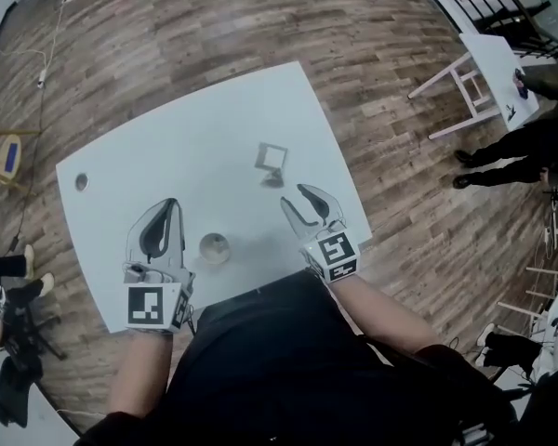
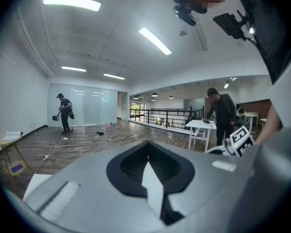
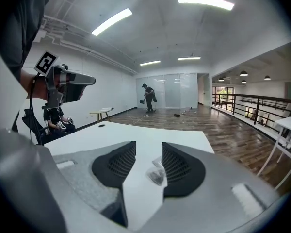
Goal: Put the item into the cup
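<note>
Small clear packet (image 3: 156, 174) lying on the white table (image 1: 195, 137), just ahead of the right gripper (image 3: 148, 153) and in line with the gap between its jaws. Jaws there parted to a middling width, pinching nothing, not touching the packet (pale square piece (image 1: 273, 156) just behind it, contact unclear). Left gripper (image 2: 146, 148) drawn together at the tips, gripping nothing. Cup (image 1: 214, 247) upright near the table's front edge, between the two grippers, closer to the left.
</note>
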Demonstrator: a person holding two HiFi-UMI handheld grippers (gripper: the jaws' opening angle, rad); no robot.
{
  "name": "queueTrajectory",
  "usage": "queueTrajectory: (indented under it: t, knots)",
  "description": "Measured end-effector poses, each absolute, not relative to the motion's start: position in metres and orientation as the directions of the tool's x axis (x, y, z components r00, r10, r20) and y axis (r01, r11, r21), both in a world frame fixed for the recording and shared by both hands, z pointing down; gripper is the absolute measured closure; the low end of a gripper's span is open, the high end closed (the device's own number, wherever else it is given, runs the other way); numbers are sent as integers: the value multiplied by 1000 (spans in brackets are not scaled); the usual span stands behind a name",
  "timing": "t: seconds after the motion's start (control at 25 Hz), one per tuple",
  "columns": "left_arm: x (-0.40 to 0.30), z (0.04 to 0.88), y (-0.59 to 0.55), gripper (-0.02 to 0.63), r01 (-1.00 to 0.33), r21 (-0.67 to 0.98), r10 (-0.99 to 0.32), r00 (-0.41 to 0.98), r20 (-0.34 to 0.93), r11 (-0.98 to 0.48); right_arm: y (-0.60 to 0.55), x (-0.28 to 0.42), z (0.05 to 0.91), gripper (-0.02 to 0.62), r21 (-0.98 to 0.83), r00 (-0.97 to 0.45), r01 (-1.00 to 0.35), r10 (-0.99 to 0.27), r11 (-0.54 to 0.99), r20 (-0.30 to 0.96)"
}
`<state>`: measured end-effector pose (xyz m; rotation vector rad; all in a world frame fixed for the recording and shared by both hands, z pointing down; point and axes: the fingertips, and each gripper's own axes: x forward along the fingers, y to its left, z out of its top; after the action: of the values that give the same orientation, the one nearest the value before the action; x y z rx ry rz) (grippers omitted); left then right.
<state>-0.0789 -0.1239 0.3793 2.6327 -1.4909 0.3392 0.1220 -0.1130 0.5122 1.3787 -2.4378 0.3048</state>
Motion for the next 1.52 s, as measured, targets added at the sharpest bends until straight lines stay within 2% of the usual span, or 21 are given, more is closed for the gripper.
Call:
queueTrajectory:
  t: [0.64, 1.52]
  knots:
    - [-84, 397, -131, 598, -882, 1, -846, 452, 283, -471, -131, 109, 547, 434, -84, -536, -823, -719, 562, 443]
    - [-114, 429, -132, 598, -927, 38, -850, 359, 386, -374, -154, 107, 600, 435, -99, -499, -831, -653, 548, 570]
